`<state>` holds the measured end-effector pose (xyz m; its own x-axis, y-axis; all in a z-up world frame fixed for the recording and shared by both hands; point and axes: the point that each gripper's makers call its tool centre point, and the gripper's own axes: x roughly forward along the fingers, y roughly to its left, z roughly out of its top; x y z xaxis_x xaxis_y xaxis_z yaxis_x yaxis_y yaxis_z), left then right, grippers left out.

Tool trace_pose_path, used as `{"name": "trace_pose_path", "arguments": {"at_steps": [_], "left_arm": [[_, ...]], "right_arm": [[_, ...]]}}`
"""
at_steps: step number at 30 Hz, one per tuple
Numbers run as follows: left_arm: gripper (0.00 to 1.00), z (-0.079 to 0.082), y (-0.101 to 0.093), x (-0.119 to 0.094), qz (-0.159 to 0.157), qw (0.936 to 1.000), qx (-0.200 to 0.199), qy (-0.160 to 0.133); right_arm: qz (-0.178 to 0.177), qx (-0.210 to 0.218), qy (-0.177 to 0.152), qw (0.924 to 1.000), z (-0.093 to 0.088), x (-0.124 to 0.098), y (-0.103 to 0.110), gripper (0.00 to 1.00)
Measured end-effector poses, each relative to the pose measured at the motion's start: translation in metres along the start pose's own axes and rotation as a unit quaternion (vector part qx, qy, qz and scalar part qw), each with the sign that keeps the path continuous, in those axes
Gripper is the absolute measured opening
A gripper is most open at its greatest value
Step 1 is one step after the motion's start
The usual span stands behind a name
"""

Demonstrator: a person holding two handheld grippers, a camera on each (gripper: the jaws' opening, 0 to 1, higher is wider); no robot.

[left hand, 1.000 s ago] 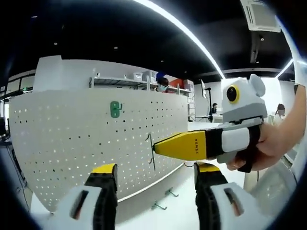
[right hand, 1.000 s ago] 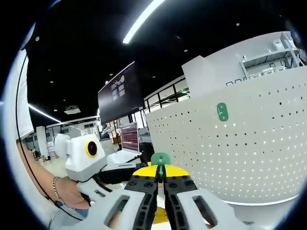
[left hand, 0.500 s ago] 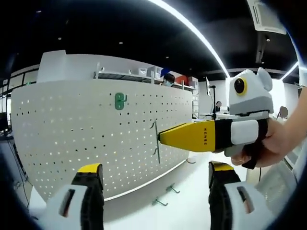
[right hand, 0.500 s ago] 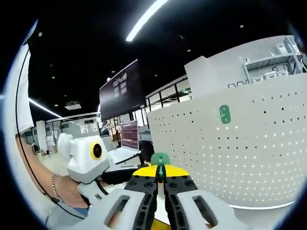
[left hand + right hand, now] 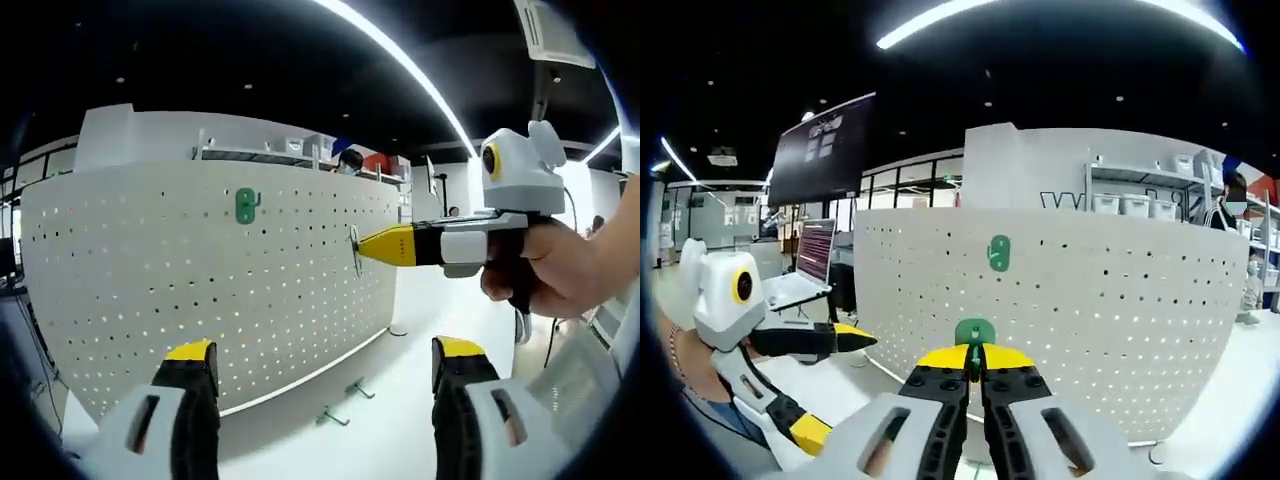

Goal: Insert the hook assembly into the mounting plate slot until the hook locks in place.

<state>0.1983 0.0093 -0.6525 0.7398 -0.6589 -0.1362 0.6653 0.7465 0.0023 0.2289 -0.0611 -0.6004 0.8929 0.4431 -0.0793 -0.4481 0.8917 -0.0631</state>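
Right gripper view: right claw (image 5: 975,372) pinches green hook (image 5: 974,333) before the pegboard (image 5: 1090,310); left claw (image 5: 315,375) spread.

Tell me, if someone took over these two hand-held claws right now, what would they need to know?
Right claw: shut on a green hook, held up in front of the white pegboard, not yet touching it.
Left claw: open, holding nothing.
One green hook is already mounted on the board; spare hooks lie on the table at its foot.
Left to do: bring the held hook to the board, push it in until it locks.
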Motion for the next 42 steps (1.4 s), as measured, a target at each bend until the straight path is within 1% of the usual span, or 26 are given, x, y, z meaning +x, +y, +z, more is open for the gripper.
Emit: {"name": "trace_pose_path", "arguments": {"at_steps": [6,13,25,34,38,42], "left_arm": [[0.9,-0.005,0.001,-0.001,-0.001,1.0,-0.001,0.006],[0.9,-0.009,0.001,-0.004,-0.001,1.0,-0.003,0.008],[0.88,-0.028,0.002,-0.01,0.001,0.9997,-0.009,0.023],[0.88,-0.044,0.003,-0.017,0.005,0.9991,-0.019,0.038],[0.87,-0.052,0.002,-0.019,0.004,0.9987,-0.016,0.047],[0.87,-0.058,0.002,-0.022,0.005,0.9984,-0.018,0.053]], "right_arm": [[-0.001,0.002,-0.002,1.0,0.002,0.004,-0.001,0.0],[-0.009,0.008,-0.001,0.9999,0.004,0.013,-0.009,0.0],[-0.018,0.014,-0.005,0.9997,0.012,0.032,-0.022,0.0],[-0.029,0.015,-0.016,0.9993,0.026,0.046,-0.036,0.0],[-0.033,0.013,-0.022,0.9991,0.034,0.053,-0.043,0.0],[-0.038,0.019,-0.027,0.9987,0.039,0.058,-0.051,0.0]]}}
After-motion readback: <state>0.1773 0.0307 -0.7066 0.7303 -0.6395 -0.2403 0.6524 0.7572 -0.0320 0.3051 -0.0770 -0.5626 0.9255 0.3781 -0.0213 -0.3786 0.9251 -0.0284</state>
